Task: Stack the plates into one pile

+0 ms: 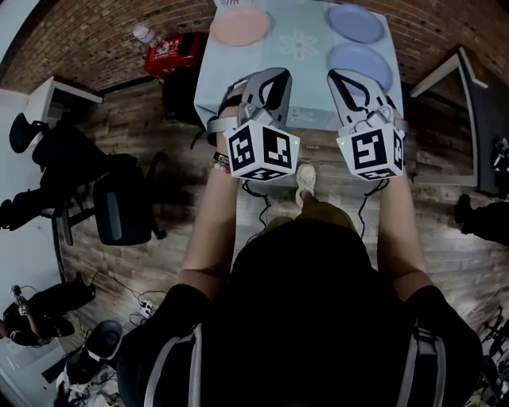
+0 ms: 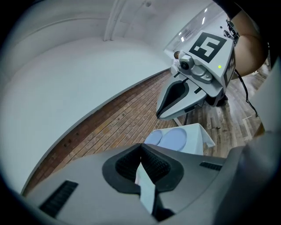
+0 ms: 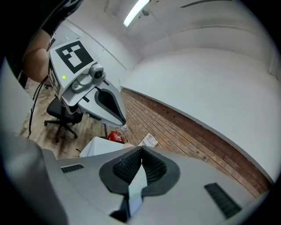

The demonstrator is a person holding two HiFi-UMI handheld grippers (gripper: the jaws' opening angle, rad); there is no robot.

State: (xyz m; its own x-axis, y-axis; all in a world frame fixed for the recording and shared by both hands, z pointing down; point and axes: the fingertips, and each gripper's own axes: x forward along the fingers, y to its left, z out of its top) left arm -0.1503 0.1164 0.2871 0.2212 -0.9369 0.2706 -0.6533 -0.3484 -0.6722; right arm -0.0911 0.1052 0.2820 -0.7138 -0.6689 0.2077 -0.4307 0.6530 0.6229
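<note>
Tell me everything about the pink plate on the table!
The pink plate is round, pale pink and plain, with a smooth look and a shallow rim. It looks empty. It lies flat on the light blue tablecloth, at the table's far left corner, apart from the far blue plate and the near blue plate on the right. Only the cloth touches it.

Workroom with brick wall (image 1: 79, 40) and plank floor (image 1: 469, 262).
White plaster rises above the brick; a black office chair (image 1: 119, 208) stands near a white desk (image 1: 60, 91); a strip light (image 3: 136, 11) glows overhead.
</note>
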